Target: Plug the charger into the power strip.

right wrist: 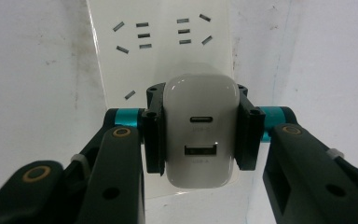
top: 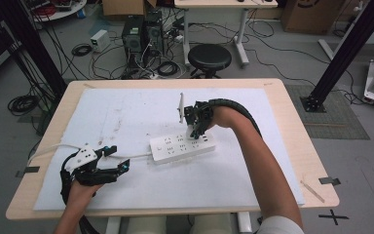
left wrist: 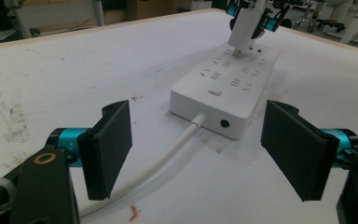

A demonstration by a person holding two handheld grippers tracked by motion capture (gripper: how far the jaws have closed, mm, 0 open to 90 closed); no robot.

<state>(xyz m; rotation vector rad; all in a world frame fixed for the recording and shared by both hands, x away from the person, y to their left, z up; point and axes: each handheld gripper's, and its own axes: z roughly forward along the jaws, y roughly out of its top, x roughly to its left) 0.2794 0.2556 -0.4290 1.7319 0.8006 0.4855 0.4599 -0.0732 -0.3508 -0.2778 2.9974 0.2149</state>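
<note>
Claws number two: the right claw (right wrist: 200, 133) clamps one white charger (right wrist: 200, 135) above the single power strip (top: 182, 146) mid-surface (top: 282, 102), while the left claw (left wrist: 200, 154) gapes wide, straddling the strip's one cable (left wrist: 168, 156).

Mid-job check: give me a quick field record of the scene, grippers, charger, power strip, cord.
right gripper: shut on the white charger
charger: upright over the far end of the power strip, prongs at its sockets
left gripper: open, holding nothing, astride the strip's cord
power strip: flat on the white mat, cord leading off to the left
</note>
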